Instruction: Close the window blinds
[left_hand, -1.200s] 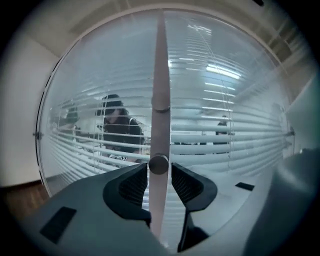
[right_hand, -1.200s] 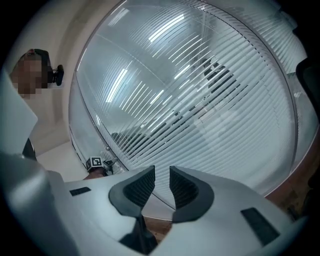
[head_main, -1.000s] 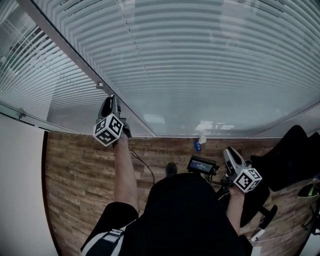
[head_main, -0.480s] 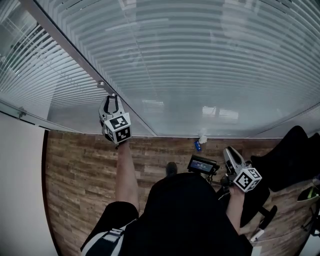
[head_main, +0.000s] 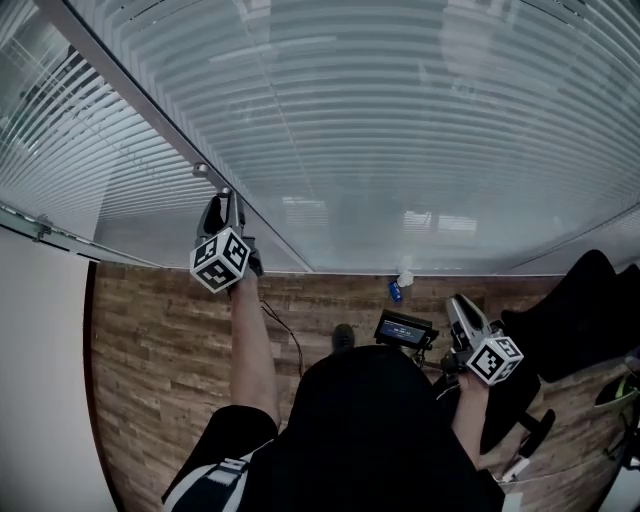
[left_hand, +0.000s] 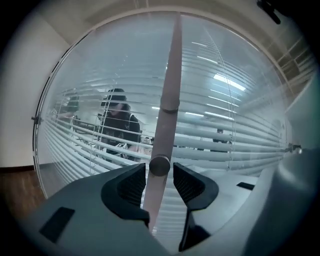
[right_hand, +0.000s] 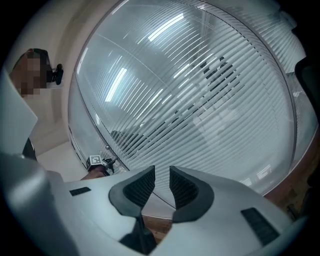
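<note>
Your left claw (left_hand: 160, 174) has just been opening, jaws loose around the rod (left_hand: 170, 75), likely re-gripping to twist the blinds (left_hand: 235, 145) shut.

The left gripper (left_hand: 159, 170) has just opened wider around the wand (left_hand: 167, 90).

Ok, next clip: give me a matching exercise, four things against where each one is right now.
Things:
1 left tongs
2 right tongs
3 wand
4 blue item

Places:
A lying on the floor
B held low, nothing between them
C hanging in front of the slats
D raised, either side of the wand's end

Pairs: 1-D, 2-B, 3-C, 4-A.

The left tongs have just been opening. The wand is between them, with the pads off it.
</note>
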